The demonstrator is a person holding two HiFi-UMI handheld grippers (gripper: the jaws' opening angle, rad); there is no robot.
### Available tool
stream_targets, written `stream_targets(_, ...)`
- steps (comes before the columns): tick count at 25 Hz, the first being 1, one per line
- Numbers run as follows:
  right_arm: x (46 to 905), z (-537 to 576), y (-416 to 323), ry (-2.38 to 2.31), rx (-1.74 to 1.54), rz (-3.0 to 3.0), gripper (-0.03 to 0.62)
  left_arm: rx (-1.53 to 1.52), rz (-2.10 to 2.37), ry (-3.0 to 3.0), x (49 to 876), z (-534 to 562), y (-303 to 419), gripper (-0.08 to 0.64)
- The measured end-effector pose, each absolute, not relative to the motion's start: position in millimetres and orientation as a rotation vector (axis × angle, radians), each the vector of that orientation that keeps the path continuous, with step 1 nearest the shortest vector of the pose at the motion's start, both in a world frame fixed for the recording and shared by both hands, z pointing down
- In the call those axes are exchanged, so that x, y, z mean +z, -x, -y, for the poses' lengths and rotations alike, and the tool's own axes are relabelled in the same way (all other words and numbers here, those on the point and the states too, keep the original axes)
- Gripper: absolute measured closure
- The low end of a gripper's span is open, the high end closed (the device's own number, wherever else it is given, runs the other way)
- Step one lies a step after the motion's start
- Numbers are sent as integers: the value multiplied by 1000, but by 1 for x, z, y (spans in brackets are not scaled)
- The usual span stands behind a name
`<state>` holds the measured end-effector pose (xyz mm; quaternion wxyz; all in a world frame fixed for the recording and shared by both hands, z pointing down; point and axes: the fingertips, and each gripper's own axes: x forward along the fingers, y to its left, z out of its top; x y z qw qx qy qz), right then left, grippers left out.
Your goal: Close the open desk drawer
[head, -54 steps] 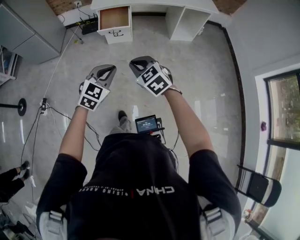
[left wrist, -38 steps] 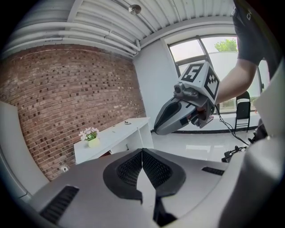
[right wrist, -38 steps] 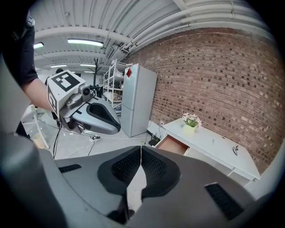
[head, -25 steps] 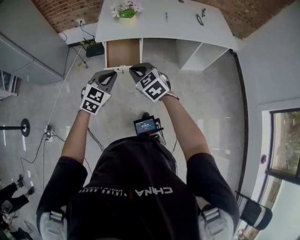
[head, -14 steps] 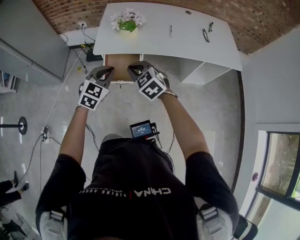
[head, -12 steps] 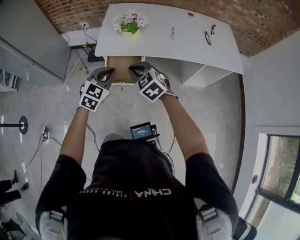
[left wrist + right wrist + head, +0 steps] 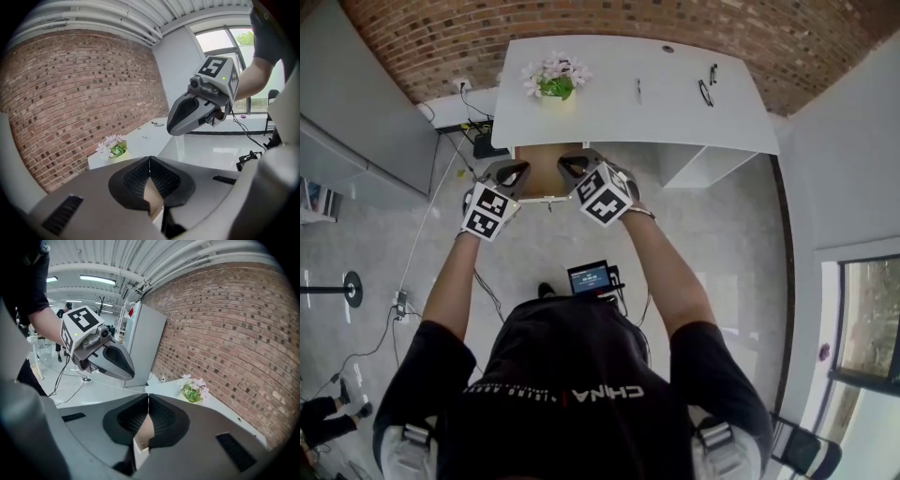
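Wood-lined white desk drawer (image 7: pixel 540 161) stands pulled out at the person's twelve o'clock, under the left end of the white desk (image 7: pixel 609 98). The grey left gripper (image 7: pixel 512 171) sits above its nine o'clock side and the grey right gripper (image 7: pixel 573 164) above its three o'clock side. Both pairs of jaws are pressed together, holding nothing.

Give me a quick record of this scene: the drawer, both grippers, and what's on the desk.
drawer: open, below the white desk, left end, wooden inside showing
left gripper: jaws shut, empty, over the drawer's front
right gripper: jaws shut, empty, beside the left one
contact with drawer: cannot tell
desk top: potted flowers
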<state>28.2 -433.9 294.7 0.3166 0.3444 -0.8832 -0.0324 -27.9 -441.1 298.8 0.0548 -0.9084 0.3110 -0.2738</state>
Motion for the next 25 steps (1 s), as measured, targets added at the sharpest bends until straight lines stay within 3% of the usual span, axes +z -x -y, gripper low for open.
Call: stream_targets(25,316,444,-37,-877,-30,2330,577,-856,-941,2737,306,446,18,548)
